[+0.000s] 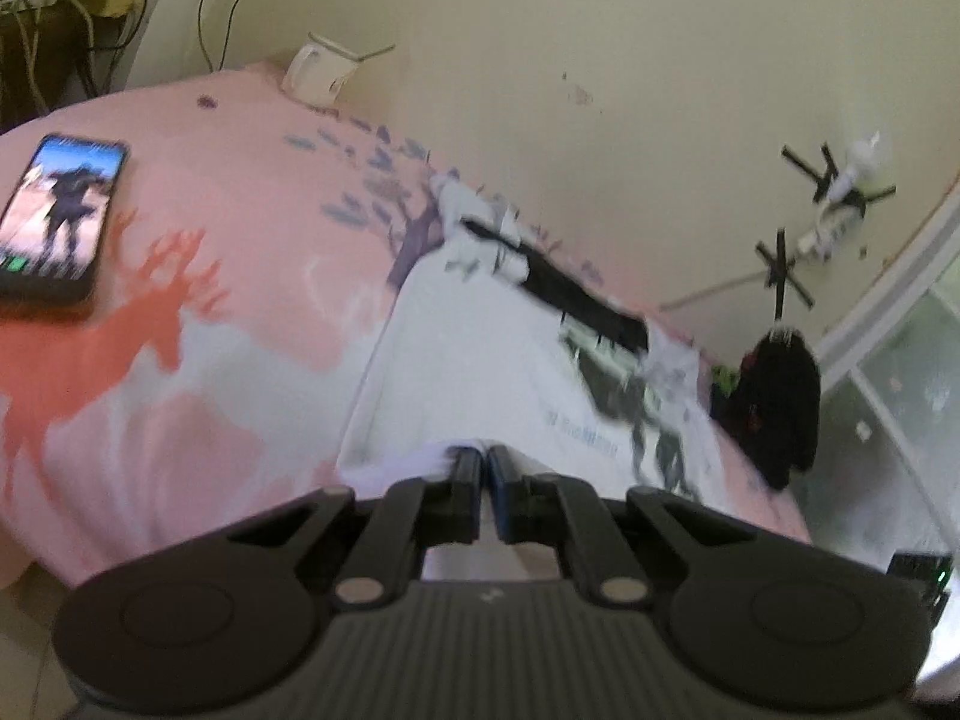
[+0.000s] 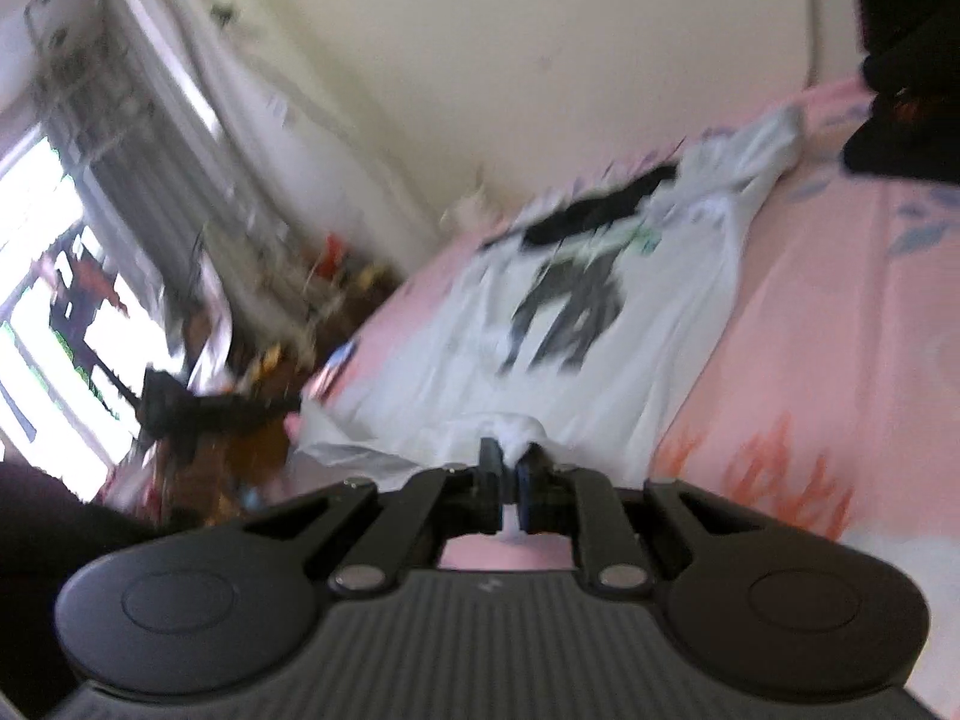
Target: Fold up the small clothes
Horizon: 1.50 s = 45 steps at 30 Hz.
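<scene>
Both my claws are pinched on the near hem of the same garment. Left claw [image 1: 485, 451] has its jaws pressed almost together with a fold of white cloth caught at the tips; right claw [image 2: 509, 450] is narrow too, a bunched knot of white fabric squeezed between its pads.

What I hold is a small white T-shirt [image 1: 480, 354], lying front-up on the pink bedsheet [image 1: 240, 192]. It carries a dark print in the middle, a black bar above grey-black shapes with a touch of green; the blur keeps me from reading it. From my left claw the shirt runs away toward the wall, its far end crumpled at the bed's far edge. Through my right claw's camera the cloth is lifted and tented at the hem, then flattens out toward the print.

Going left to right in my left view: a phone [image 1: 57, 222] with a lit screen lies near the left edge of the bed, well apart from the shirt. An open stretch of sheet with an orange deer pattern lies between them. A white cup [image 1: 315, 75] stands at the far corner against the cream wall [image 1: 600, 60]. Past the shirt's right side a black garment [image 1: 780, 396] sits near the far right edge.

In my right view, pink sheet lies bare to the shirt's right.
</scene>
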Available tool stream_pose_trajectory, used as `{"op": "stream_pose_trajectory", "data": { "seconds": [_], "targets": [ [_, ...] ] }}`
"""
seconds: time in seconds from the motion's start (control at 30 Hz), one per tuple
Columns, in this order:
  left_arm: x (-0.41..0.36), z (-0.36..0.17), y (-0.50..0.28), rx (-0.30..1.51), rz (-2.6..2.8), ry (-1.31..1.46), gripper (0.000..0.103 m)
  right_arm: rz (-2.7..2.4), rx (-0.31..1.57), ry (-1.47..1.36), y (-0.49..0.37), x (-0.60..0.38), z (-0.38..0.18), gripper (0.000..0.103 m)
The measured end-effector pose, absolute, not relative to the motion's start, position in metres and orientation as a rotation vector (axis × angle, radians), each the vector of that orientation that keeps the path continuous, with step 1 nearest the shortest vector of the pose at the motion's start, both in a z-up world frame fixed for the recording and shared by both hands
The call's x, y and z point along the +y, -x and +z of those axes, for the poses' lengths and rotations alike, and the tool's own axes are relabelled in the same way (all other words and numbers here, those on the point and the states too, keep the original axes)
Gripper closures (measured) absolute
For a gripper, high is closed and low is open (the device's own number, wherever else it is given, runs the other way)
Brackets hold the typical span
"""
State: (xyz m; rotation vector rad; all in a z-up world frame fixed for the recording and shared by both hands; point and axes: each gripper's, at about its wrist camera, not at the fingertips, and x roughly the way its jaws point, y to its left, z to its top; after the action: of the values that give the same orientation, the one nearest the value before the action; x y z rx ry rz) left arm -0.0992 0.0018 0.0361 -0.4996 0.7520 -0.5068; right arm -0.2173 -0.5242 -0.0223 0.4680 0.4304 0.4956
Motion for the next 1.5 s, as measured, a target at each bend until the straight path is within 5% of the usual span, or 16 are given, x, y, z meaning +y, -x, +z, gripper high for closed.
{"op": "stream_pose_trajectory", "data": {
  "seconds": [0.4, 0.43, 0.47, 0.5, 0.57, 0.6, 0.9, 0.93, 1.0, 1.03, 1.07, 1.1, 1.37, 1.4, 1.47, 1.5],
  "targets": [
    [-0.065, 0.078, -0.061, 0.709, -0.510, 0.482, 0.098, 0.282, 0.307, -0.551, 0.102, -0.567, 0.007, 0.095],
    [-0.072, 0.077, -0.080, 0.712, -0.487, 0.483, 0.096, 0.236, 0.304, -0.543, 0.089, -0.568, 0.009, 0.095],
    [-0.079, 0.073, -0.095, 0.722, -0.465, 0.484, 0.082, 0.175, 0.304, -0.527, 0.075, -0.569, 0.009, 0.092],
    [-0.082, 0.067, -0.105, 0.747, -0.433, 0.488, 0.071, 0.121, 0.313, -0.501, 0.064, -0.567, 0.008, 0.088],
    [-0.085, 0.056, -0.112, 0.785, -0.393, 0.492, 0.057, 0.028, 0.364, -0.455, 0.052, -0.562, 0.004, 0.038],
    [-0.086, 0.050, -0.108, 0.790, -0.414, 0.469, 0.055, 0.016, 0.364, -0.427, 0.055, -0.558, 0.003, 0.031],
    [-0.093, 0.017, -0.056, 0.850, -0.367, 0.125, 0.057, 0.056, 0.408, -0.388, 0.129, -0.543, -0.023, 0.031],
    [-0.097, 0.016, -0.054, 0.856, -0.377, 0.104, 0.063, 0.056, 0.413, -0.408, 0.135, -0.541, -0.028, 0.032],
    [-0.107, 0.013, -0.052, 0.873, -0.377, 0.060, 0.098, 0.075, 0.416, -0.445, 0.143, -0.537, -0.034, 0.039],
    [-0.109, 0.011, -0.051, 0.878, -0.360, 0.038, 0.099, 0.090, 0.420, -0.446, 0.145, -0.534, -0.036, 0.056],
    [-0.108, 0.012, -0.048, 0.872, -0.355, 0.033, 0.099, 0.095, 0.424, -0.436, 0.144, -0.530, -0.037, 0.086],
    [-0.106, 0.015, -0.044, 0.863, -0.350, 0.035, 0.099, 0.081, 0.423, -0.413, 0.144, -0.526, -0.036, 0.098],
    [-0.057, 0.019, 0.001, 0.885, -0.272, 0.110, 0.093, 0.022, 0.481, -0.312, 0.146, -0.525, -0.021, 0.096],
    [-0.056, 0.014, -0.001, 0.896, -0.254, 0.099, 0.091, -0.002, 0.509, -0.287, 0.142, -0.526, -0.025, 0.090],
    [-0.054, 0.013, -0.001, 0.888, -0.230, 0.094, 0.080, -0.060, 0.478, -0.280, 0.142, -0.531, -0.023, 0.049],
    [-0.053, 0.019, -0.002, 0.867, -0.227, 0.100, 0.080, -0.055, 0.443, -0.295, 0.145, -0.535, -0.017, 0.049]
  ]
}}
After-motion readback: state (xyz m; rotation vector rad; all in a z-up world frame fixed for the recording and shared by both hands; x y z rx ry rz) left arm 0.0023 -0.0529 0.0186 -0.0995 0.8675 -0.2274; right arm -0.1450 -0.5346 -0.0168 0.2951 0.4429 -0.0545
